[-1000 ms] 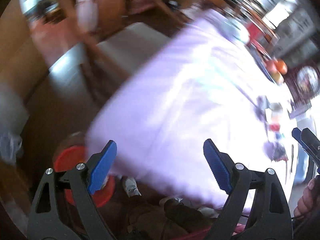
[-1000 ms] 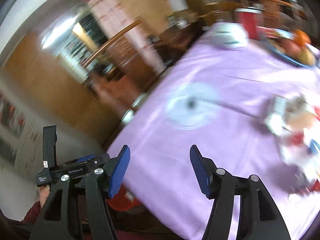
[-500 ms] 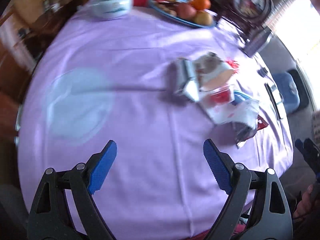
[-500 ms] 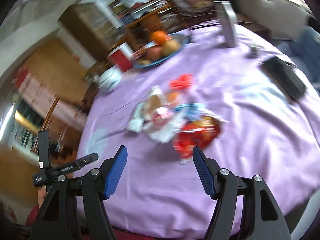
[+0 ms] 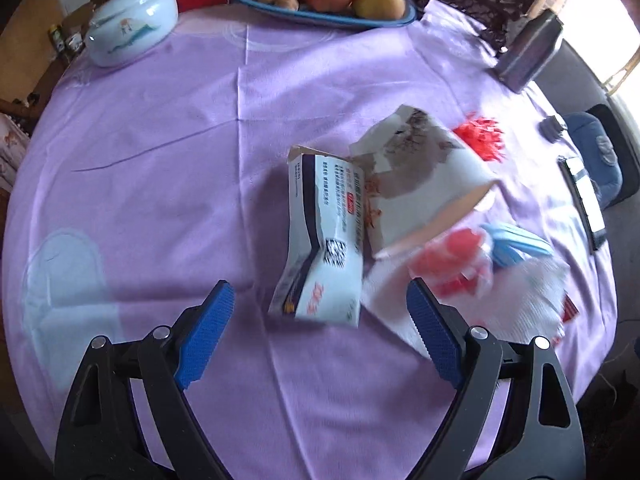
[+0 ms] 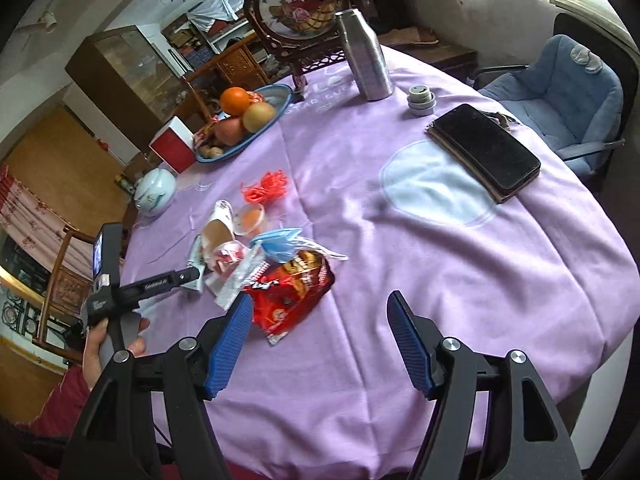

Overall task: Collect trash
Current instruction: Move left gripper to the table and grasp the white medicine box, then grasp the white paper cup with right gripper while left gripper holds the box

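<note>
Both cameras have closed in on the trash pile since 0.5 s ago, and the motion blur has mostly cleared.

A round table under a lilac cloth [image 6: 460,256] fills both views. On its far side stand a dark-framed embroidered screen [image 6: 298,12], a blue oval dish of fruit [image 5: 320,16] holding an orange and 2 apples, and a brushed steel bottle [image 6: 366,56]. A pale blue lidded ceramic jar [image 5: 132,24] sits at the far left, beside a red box [image 6: 174,150]. A black phone on a brown notebook [image 6: 486,150] lies on the right, near a blue cushioned chair [image 6: 560,92].

The trash sits clustered mid-table: a crumpled white and navy carton [image 5: 320,240] touching a white paper bag printed with a brown picture [image 5: 424,172], a white paper napkin [image 5: 520,296], a red snack wrapper [image 6: 292,292], a blue face mask [image 6: 280,242], a small clear cup of red pieces [image 5: 452,268] and a tangle of red string [image 6: 266,186].

The left gripper [image 5: 320,336] hangs just short of the carton, fingers spread wide and empty. The right gripper [image 6: 320,344] is likewise spread wide and empty, its left pad [image 6: 230,344] close beside the red wrapper.
</note>
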Action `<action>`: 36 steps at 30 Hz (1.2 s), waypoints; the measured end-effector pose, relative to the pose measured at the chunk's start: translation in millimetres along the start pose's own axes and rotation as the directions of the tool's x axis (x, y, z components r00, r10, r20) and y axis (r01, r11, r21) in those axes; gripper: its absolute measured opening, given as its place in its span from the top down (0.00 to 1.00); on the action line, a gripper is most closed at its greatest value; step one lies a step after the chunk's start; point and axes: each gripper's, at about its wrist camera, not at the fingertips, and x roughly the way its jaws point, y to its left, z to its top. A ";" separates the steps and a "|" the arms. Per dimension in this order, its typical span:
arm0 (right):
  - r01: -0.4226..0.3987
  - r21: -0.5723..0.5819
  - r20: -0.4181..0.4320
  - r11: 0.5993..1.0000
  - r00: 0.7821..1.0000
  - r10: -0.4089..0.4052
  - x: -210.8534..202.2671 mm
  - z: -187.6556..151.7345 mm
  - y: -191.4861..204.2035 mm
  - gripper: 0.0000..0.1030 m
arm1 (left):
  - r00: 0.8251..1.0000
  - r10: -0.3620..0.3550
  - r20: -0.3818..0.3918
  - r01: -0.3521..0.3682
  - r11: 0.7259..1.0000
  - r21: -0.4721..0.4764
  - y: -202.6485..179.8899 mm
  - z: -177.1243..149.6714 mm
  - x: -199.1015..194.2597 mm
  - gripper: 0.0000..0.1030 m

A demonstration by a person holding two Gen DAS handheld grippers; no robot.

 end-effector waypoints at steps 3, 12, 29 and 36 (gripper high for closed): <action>0.013 -0.014 -0.012 1.000 1.000 -0.013 2.6 2.2 -1.4 0.33 | 1.000 0.020 -0.001 -0.020 1.000 -0.009 2.1 8.0 14.5 0.18; 0.009 -0.047 -0.043 0.999 0.999 -0.011 13.1 11.9 3.4 0.33 | 0.999 -0.005 0.045 0.007 0.999 -0.047 14.4 12.9 15.7 0.62; -0.237 -0.232 -0.158 0.943 0.966 0.204 98.8 60.0 119.3 0.33 | 0.986 0.093 0.138 -0.046 0.949 -0.311 109.0 -81.9 -102.4 0.62; -0.242 -0.329 -0.210 0.913 0.961 0.179 155.3 74.0 161.1 0.33 | 0.981 0.157 0.115 -0.096 0.906 -0.412 129.0 -127.1 -130.8 0.62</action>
